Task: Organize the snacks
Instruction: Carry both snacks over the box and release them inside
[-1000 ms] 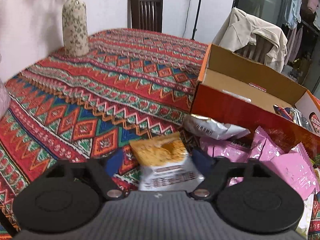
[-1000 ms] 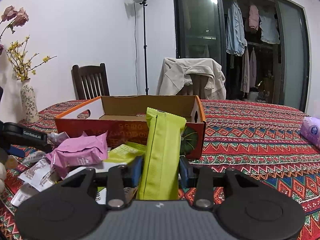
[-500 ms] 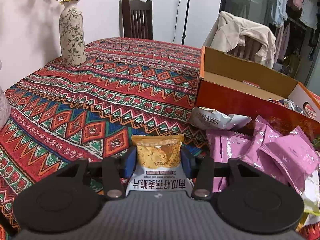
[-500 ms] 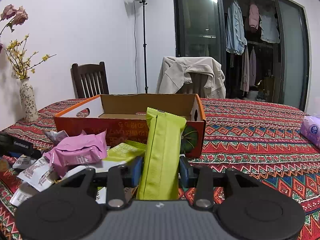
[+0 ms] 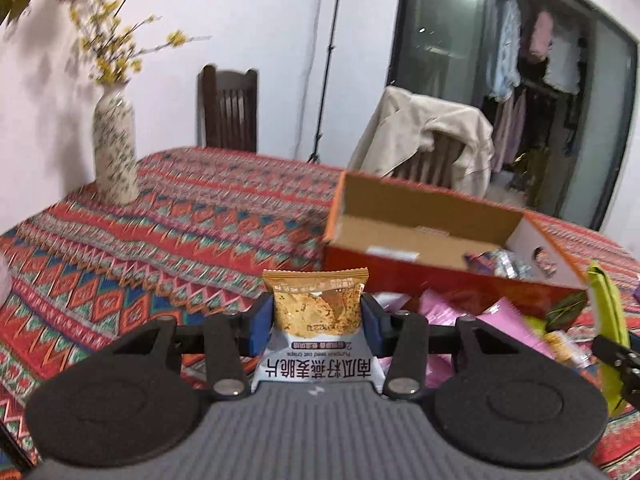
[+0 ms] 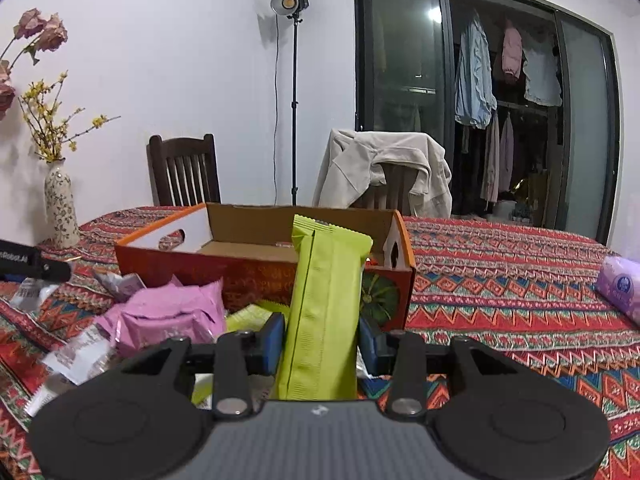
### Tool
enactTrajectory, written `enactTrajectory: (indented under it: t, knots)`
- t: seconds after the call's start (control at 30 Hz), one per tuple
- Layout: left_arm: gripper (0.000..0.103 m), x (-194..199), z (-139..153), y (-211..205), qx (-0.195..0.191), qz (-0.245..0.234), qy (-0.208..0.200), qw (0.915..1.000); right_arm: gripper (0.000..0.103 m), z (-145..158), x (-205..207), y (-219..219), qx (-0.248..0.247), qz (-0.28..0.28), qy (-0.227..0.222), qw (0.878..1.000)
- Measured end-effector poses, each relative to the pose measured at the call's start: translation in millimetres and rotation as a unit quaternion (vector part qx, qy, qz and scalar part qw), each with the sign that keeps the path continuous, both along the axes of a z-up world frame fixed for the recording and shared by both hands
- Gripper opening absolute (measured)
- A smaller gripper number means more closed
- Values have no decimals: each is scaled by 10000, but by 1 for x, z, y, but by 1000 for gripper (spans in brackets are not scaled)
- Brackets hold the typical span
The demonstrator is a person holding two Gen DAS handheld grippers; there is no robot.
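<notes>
My left gripper is shut on a small oat crisp packet, gold on top and white below, held upright above the patterned tablecloth. Behind it stands the open orange cardboard box with a few snacks in its right end. My right gripper is shut on a tall lime green snack bar, upright in front of the same box. Pink packets and white wrappers lie heaped on the cloth left of the right gripper. The green bar also shows at the right edge of the left wrist view.
A patterned vase with yellow flowers stands at the table's far left. Two chairs sit behind the table, one draped with a beige jacket. A purple tissue pack lies at the right edge. A light stand rises by the wall.
The left gripper closed on the oat crisp packet and lifted it off the cloth, tilting up toward the box. The right gripper with the green bar stayed still.
</notes>
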State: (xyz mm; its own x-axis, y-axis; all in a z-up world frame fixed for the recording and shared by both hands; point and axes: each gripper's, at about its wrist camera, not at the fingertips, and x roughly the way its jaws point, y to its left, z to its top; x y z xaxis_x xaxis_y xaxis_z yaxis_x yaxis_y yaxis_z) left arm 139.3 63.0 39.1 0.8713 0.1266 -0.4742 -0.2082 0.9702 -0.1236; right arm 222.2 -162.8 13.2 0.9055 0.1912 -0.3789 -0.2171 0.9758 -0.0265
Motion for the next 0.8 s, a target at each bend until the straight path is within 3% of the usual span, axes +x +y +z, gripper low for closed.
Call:
enactTrajectory:
  t: [0.43, 0.8]
  knots:
    - [47, 39, 48, -44, 335, -411, -721, 9960, 38, 63, 34, 10, 74, 13, -393, 9992]
    - [47, 81, 65, -60, 263, -365, -1065, 9933, 38, 77, 95, 29, 226, -90, -389, 9989]
